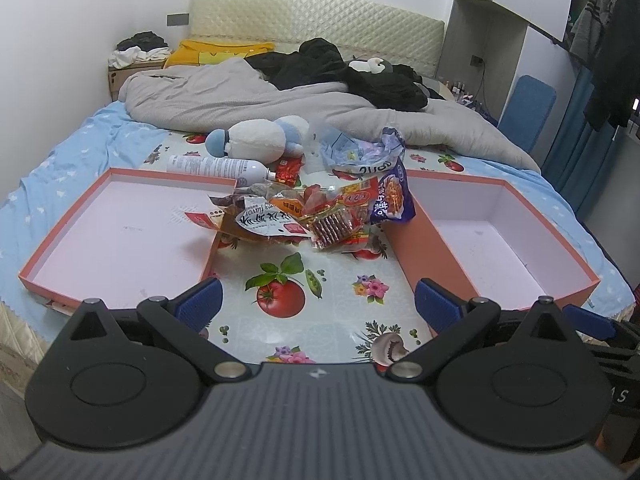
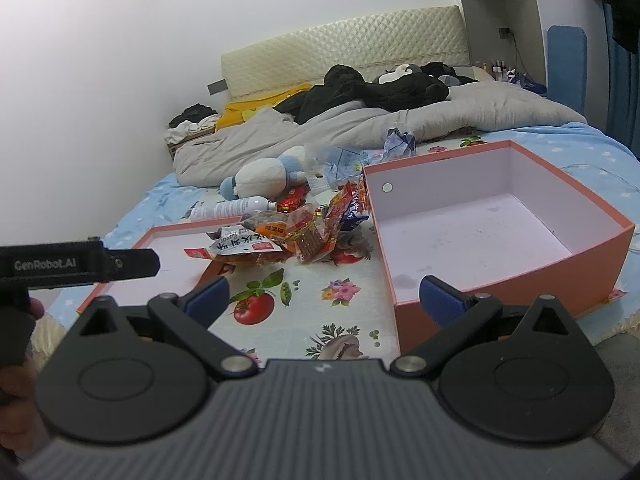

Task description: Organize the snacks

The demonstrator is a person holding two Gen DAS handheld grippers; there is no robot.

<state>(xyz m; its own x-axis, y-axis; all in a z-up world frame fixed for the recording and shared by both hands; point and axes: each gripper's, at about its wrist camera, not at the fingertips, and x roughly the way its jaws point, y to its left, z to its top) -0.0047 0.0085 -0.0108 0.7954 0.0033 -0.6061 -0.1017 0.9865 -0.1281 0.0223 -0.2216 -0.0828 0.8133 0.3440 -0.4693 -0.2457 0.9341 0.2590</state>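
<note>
A pile of snack packets (image 1: 316, 212) lies on the patterned cloth between two orange boxes; it also shows in the right wrist view (image 2: 296, 232). The shallow box lid (image 1: 120, 236) is on the left and the deeper box (image 1: 504, 240) on the right, both empty inside. A purple-blue packet (image 1: 394, 196) leans on the deep box's wall. My left gripper (image 1: 318, 306) is open and empty, short of the pile. My right gripper (image 2: 324, 298) is open and empty, its right finger near the deep box's (image 2: 500, 216) front corner.
A white spray bottle (image 1: 218, 168), a plush toy (image 1: 260, 140) and crumpled plastic bags (image 1: 360, 150) lie behind the pile. A grey quilt (image 1: 248, 96) and dark clothes cover the far bed. The left gripper's body (image 2: 76, 266) shows at the right view's left edge.
</note>
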